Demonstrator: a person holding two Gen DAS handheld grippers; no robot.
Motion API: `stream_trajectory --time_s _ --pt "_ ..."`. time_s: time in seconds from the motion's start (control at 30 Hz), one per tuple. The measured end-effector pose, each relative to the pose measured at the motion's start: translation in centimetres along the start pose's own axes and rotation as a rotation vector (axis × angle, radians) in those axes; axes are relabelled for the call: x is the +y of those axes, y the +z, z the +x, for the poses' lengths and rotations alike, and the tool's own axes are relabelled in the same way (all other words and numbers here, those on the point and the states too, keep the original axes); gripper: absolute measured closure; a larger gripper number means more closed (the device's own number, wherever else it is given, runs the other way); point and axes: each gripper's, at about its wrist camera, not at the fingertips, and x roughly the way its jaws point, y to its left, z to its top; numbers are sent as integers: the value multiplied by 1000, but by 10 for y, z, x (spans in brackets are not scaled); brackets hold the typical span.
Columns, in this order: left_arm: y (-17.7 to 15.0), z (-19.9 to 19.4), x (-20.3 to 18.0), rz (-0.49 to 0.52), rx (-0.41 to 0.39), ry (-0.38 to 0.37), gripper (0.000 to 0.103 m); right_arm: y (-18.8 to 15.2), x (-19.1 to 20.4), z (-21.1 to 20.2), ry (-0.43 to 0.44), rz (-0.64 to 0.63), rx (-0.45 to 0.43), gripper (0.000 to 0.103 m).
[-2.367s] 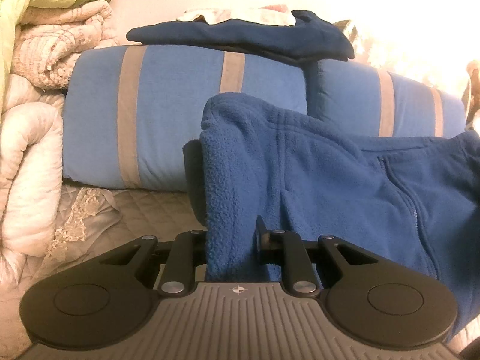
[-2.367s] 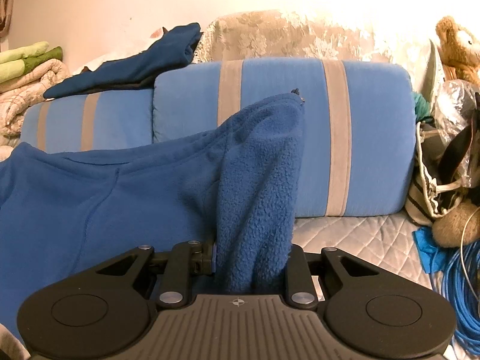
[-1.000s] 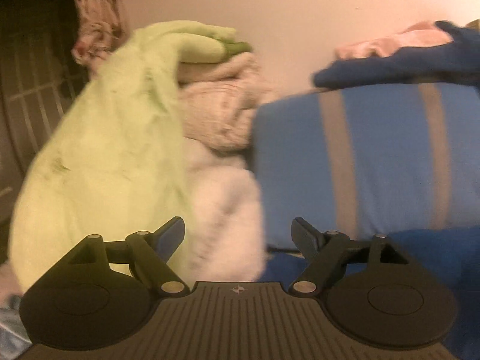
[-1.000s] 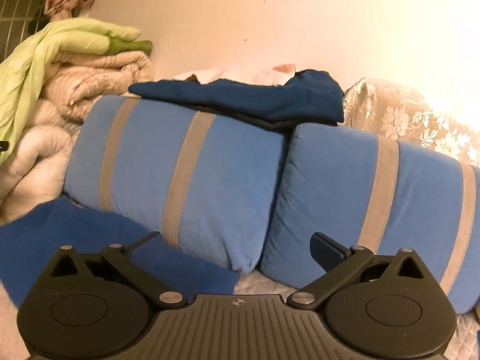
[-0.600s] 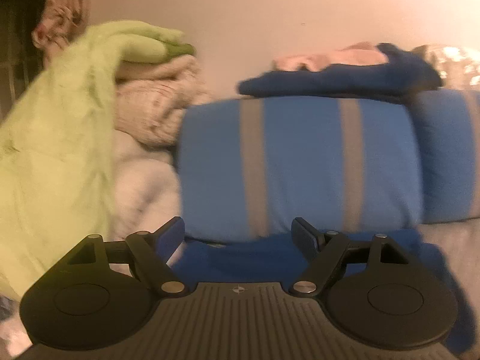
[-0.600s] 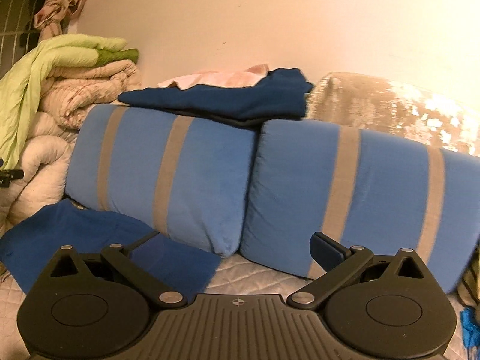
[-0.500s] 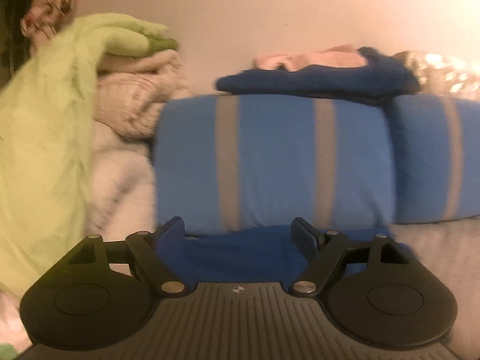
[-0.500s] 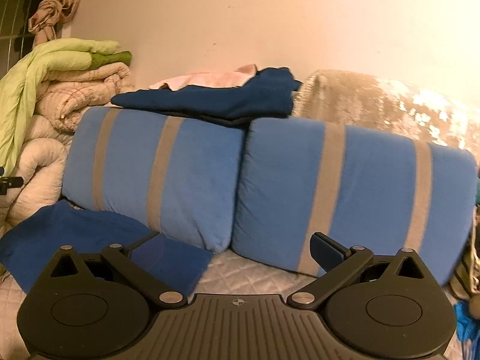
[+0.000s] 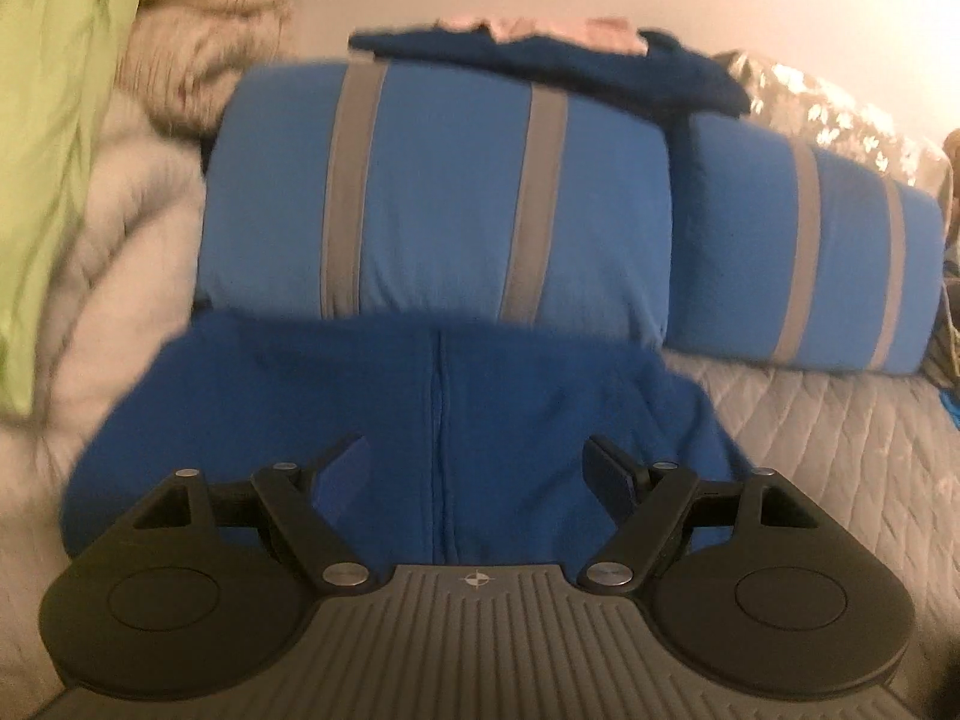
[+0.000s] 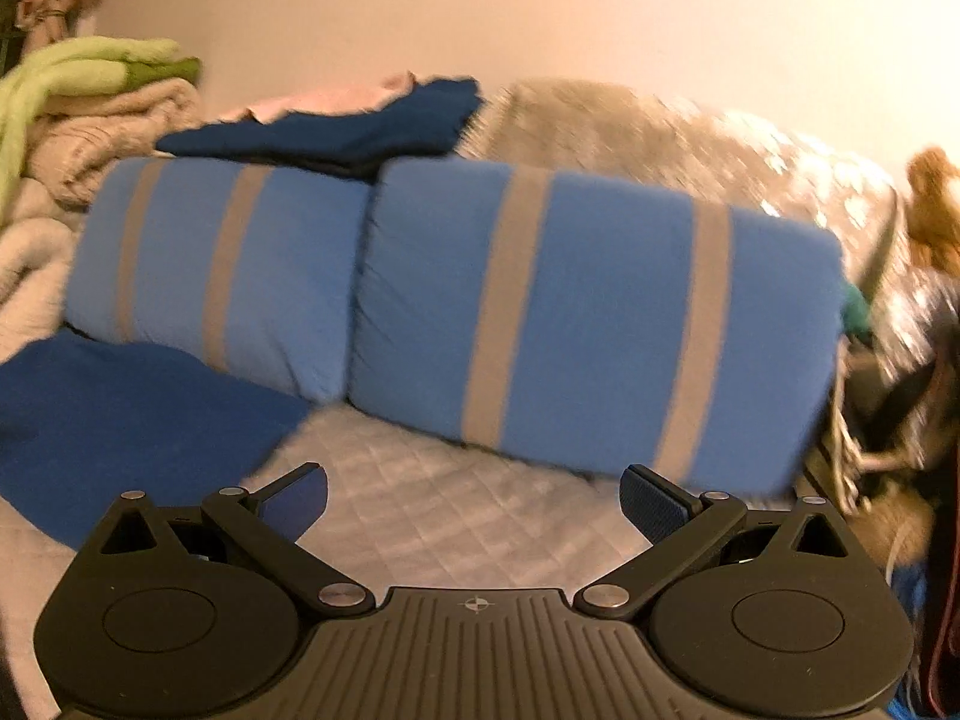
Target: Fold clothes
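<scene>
Over blue fleece [image 9: 510,408], left gripper [image 9: 474,462] tilted down, jaws apart, nothing btwn

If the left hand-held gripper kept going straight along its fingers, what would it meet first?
Probably the blue fleece lying on the bed: it fills the gap between the open left hand-held gripper fingers, ahead of the striped pillow. Depth is unclear.

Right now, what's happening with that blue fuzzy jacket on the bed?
A person is folding clothes with a tool in each hand. The blue fleece jacket lies on the quilted bed, against the striped pillows. Neither tool is holding it: the left tool hovers open over it, and the right tool is open beside it, over bare quilt.
</scene>
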Motion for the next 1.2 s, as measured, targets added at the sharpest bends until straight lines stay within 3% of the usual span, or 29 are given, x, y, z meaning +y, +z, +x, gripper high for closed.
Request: stream_trajectory --time_s 0.4,0.57,0.8,0.9,1.03,1.2 --pt "-64 21 19 58 124 62 25 -95 -57 15 -118 48 139 0" --pt "-87 28 36 50 178 113 25 -136 -74 32 -178 53 221 0" --pt "-120 37 51 20 230 126 24 -183 -88 42 -228 72 294 0" --pt "-127 36 55 -8 199 119 21 -198 -93 39 -232 117 286 0" --pt "-129 42 55 8 222 78 0 -211 -102 34 -219 231 266 0" --pt "-127 50 55 5 232 67 0 -213 -96 33 -234 217 259 0"
